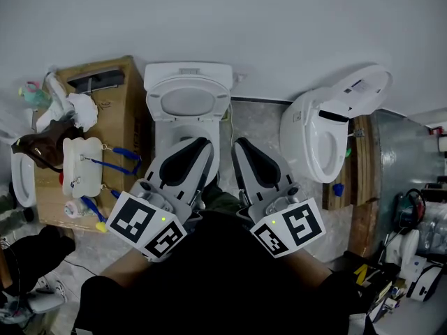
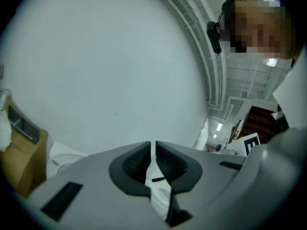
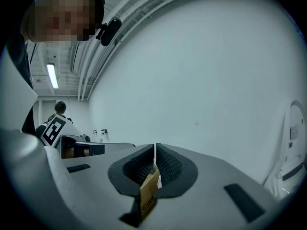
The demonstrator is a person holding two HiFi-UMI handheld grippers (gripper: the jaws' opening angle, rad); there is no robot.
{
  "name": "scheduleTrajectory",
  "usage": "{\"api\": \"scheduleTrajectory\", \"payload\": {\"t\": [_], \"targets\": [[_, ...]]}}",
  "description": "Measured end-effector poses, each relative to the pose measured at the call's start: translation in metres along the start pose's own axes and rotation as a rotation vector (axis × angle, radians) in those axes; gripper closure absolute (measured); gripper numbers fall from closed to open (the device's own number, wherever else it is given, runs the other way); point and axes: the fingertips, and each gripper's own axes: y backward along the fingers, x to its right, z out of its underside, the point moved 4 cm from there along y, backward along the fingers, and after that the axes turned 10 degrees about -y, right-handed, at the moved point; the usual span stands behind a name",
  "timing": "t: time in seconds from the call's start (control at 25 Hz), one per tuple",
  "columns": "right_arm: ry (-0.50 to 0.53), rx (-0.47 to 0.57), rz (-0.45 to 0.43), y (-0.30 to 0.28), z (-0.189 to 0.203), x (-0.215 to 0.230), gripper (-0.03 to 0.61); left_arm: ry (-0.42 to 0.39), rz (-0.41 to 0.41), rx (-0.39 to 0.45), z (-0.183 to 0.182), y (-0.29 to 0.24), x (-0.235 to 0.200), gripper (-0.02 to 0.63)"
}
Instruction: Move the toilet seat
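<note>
Grippers sit nearest the camera, just above the person's dark clothing (image 1: 223,271) at 6 o'clock in the head view. The left gripper (image 1: 203,144) lies at 7 o'clock and the right gripper (image 1: 238,144) at 5 o'clock. Each has its marker cube closest to the person and its jaws converging toward 12 o'clock. In the left gripper view the ribbed pads (image 2: 139,161) are pressed together with nothing between them, and white porcelain shows through the slot below. In the right gripper view the pads (image 3: 169,164) also meet, and a brown printed cardboard edge (image 3: 147,195) shows in the slot beneath.

Beyond the jaw tips, at 12 o'clock, stands a white toilet (image 1: 187,135). Its toilet seat (image 1: 187,103) appears as an oval ring just below the tank (image 1: 187,72). Neither gripper touches it, and whether it is raised or flat cannot be told.

A cardboard box (image 1: 115,128) carrying small items stands at 9 to 10 o'clock. A second toilet (image 1: 318,135) with its lid open stands at 2 o'clock. A pale wall (image 1: 279,26) lies farthest away.
</note>
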Motion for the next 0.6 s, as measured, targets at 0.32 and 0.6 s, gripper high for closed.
{"api": "scheduleTrajectory", "payload": {"t": [0.32,0.6], "targets": [[0.002,-0.005,0.001,-0.002,-0.0014,0.0028,0.538,0.0,-0.001,0.001,-0.0011,-0.0033,-0.0013,0.572],[0.0,-0.007,-0.001,-0.0026,-0.0048,0.0085,0.538,0.001,-0.004,-0.002,-0.0005,-0.0066,-0.0004,0.572]]}}
